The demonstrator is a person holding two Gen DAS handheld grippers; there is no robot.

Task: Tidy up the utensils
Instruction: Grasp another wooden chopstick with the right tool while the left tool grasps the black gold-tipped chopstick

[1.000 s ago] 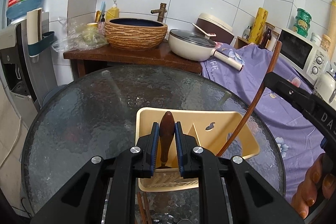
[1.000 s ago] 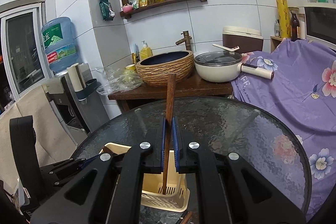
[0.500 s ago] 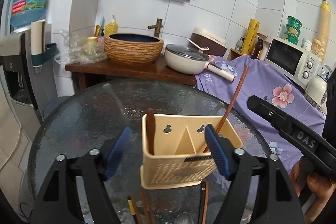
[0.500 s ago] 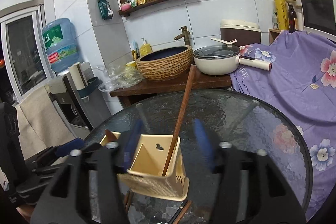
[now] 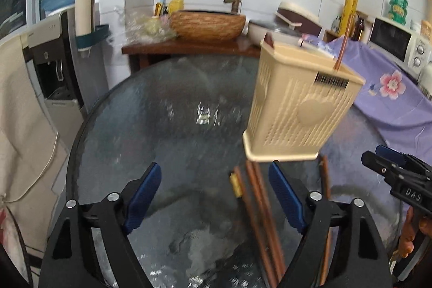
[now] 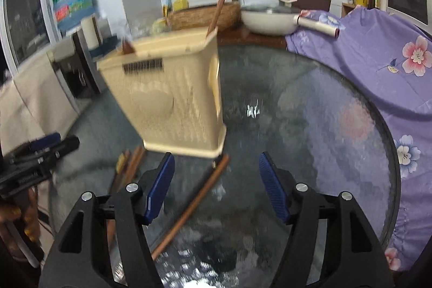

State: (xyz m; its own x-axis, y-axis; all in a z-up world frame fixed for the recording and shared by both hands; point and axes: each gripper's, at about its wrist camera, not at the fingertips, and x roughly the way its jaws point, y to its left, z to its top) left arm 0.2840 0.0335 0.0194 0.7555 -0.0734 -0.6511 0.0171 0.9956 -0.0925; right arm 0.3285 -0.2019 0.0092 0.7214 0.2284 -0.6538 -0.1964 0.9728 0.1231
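Nearest in the left wrist view, the left tongs are spread wide with nothing between the blue pads, poised over the round glass surface. Between and just past those pads lie several loose wooden chopsticks flat on the glass, one with a yellowish tip, and another brown stick lies apart to their right. The right tongs are likewise released, their pads wide apart and gripping nothing; a single brown stick runs diagonally on the glass between them, and the chopstick bundle shows to their left.

Just beyond the sticks stands the beige slotted utensil holder, blurred, with a heart shape embossed on its front. Its base sits by the far ends of the loose chopsticks. A long wooden handle rises from its right compartment, leaning, and a short dark wooden tip pokes above the rim at its left end. In the right wrist view the same holder sits left of centre.

Farther back, a dark wooden counter carries a woven basin and a cream lidded pan. A purple floral cloth drapes to the right, and a water dispenser stands on the left.
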